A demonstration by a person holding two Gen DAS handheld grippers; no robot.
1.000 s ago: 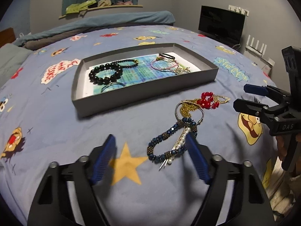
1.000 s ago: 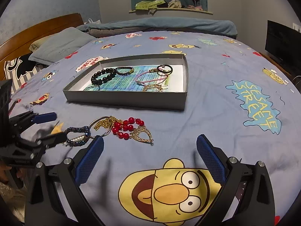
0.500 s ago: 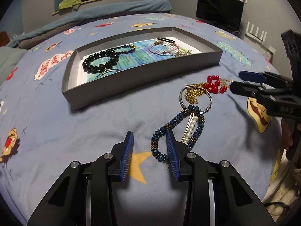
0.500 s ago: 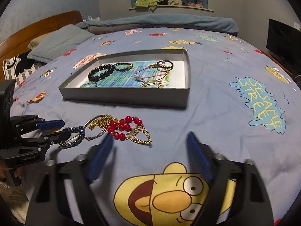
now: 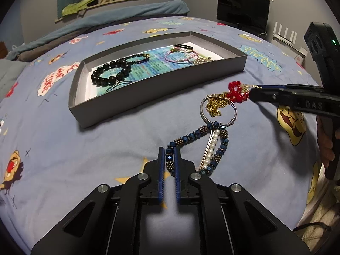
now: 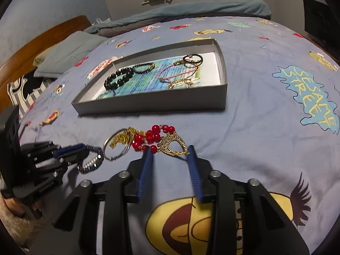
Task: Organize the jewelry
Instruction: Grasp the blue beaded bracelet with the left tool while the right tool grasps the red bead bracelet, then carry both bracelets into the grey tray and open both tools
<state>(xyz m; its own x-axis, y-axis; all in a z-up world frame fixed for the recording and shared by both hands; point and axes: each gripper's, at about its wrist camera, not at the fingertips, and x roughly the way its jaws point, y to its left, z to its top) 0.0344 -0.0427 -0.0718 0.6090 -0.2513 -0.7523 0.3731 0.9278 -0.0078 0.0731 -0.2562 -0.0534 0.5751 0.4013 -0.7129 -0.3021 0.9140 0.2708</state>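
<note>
A grey tray (image 5: 161,82) (image 6: 153,106) on the bed holds a black bead bracelet (image 5: 110,72), a pink cord bracelet (image 6: 176,72) and other pieces. In front of it lie a blue beaded bracelet (image 5: 199,146) (image 6: 91,163), a pearl pin (image 5: 211,146), a silver ring (image 5: 218,112) (image 6: 115,146), a gold chain (image 5: 216,104) and a red bead necklace (image 6: 153,137) with a gold pendant (image 6: 173,146). My left gripper (image 5: 169,153) is shut on the blue bracelet's near end. My right gripper (image 6: 170,150) is open, its fingers on either side of the gold pendant.
The bed has a blue cartoon-print cover (image 6: 265,116). A pillow (image 6: 70,53) and a wooden headboard (image 6: 42,36) are at the left in the right wrist view. A black screen (image 5: 242,10) stands beyond the bed.
My left gripper moved forward and closed on the blue bracelet. My right gripper moved forward to the gold pendant and its fingers narrowed around it.
</note>
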